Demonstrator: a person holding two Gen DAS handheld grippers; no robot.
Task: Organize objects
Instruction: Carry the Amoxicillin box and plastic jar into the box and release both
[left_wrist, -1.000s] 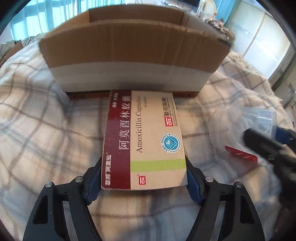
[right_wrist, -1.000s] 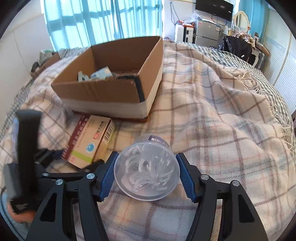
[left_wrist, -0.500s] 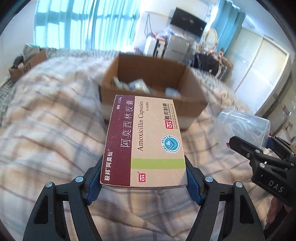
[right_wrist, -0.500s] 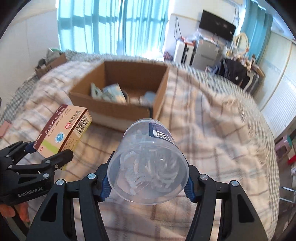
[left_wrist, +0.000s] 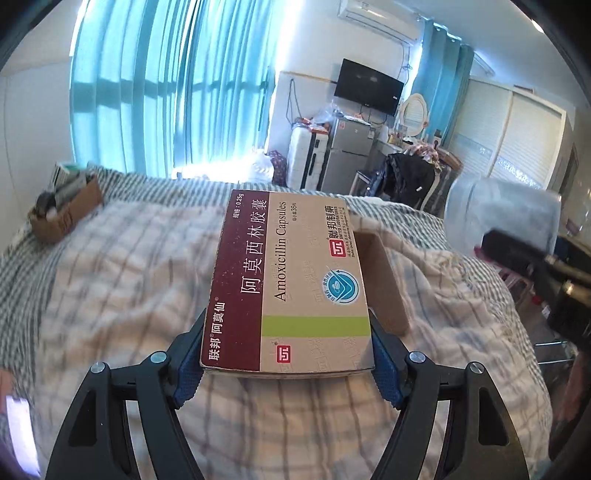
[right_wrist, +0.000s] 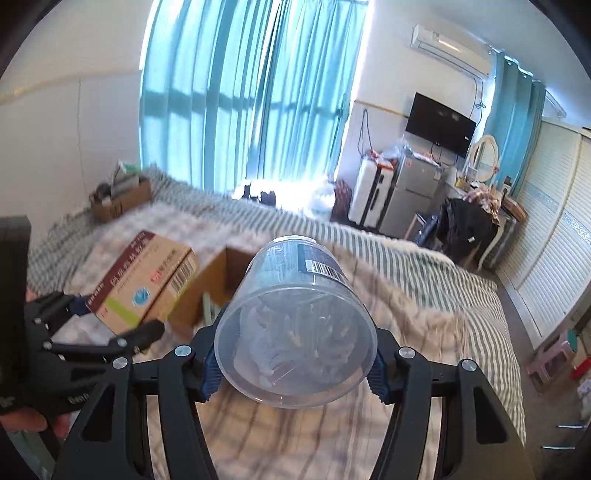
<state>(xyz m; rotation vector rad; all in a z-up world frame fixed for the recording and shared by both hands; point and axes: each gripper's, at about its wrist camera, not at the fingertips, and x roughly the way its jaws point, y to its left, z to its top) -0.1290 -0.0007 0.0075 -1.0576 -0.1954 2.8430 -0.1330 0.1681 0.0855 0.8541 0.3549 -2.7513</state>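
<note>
Grippers stay clamped: left gripper (left_wrist: 286, 365) on medicine box (left_wrist: 288, 280), right gripper (right_wrist: 293, 363) on plastic jar (right_wrist: 295, 321); lower both level over cardboard box (right_wrist: 218, 280).

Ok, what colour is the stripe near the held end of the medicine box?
Lime green, on the medicine box; clearest in the left wrist view.

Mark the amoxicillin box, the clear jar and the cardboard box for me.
amoxicillin box (left_wrist: 295, 288): left wrist view, printed top face.
clear jar (right_wrist: 295, 332): right wrist view, transparent base facing the camera.
cardboard box (right_wrist: 218, 284): right wrist view, inner side wall.
</note>
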